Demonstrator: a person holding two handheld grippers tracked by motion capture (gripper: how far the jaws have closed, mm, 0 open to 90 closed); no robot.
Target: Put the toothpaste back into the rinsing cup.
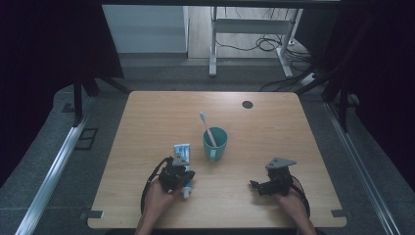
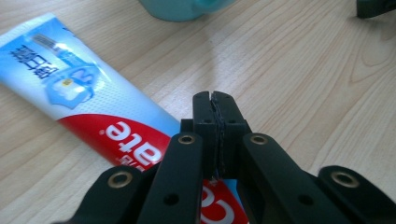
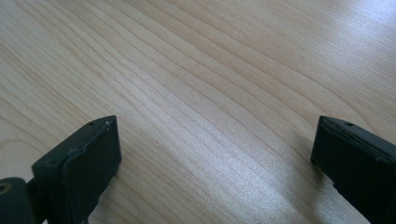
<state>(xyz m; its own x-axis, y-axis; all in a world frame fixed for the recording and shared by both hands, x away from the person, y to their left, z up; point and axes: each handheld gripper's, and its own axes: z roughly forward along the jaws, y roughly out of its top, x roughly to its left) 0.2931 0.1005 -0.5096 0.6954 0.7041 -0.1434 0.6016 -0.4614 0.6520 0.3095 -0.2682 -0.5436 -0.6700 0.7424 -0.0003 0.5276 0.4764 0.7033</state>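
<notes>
Toothpaste tube flat on wooden table, just left of teal mug; pink toothbrush stands in mug. Left gripper over tube's cap end, fingers pressed together, nothing between. Right gripper well right of mug, fingers wide apart above bare table.

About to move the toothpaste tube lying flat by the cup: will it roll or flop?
The toothpaste tube lies flat with a broad body, so it probably won't roll. It looks like soft plastic, likely bending if lifted by one end. Its glossy skin may slip.
</notes>
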